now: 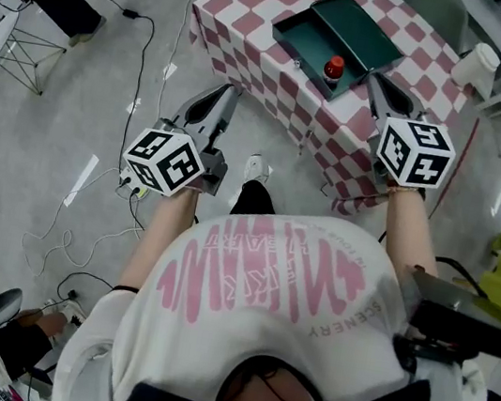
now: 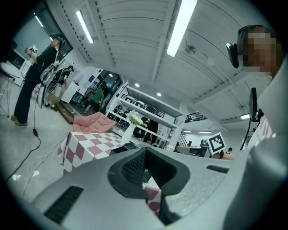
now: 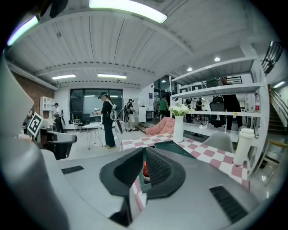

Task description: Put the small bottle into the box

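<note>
The small bottle (image 1: pixel 333 69) with a red cap stands inside the dark green box (image 1: pixel 357 19), at its near corner, on the pink-and-white checked table (image 1: pixel 265 2). My right gripper (image 1: pixel 374 76) hovers just right of that corner, apart from the bottle. Its jaws are shut with nothing in them. In the right gripper view, the red cap (image 3: pixel 145 170) shows through the slit of the right gripper (image 3: pixel 144 155), with the box (image 3: pixel 168 146) beyond. My left gripper (image 1: pixel 233 92) hangs off the table's near-left side, shut and empty. In its own view the left gripper (image 2: pixel 145 155) points level toward the table (image 2: pixel 90 146).
A white cup (image 1: pixel 477 66) stands at the table's right end. A white vase of flowers (image 3: pixel 178 126) and a pink cloth (image 3: pixel 164 126) are at the far end. Cables (image 1: pixel 150 35) trail over the floor at left. People (image 3: pixel 107 119) stand farther back.
</note>
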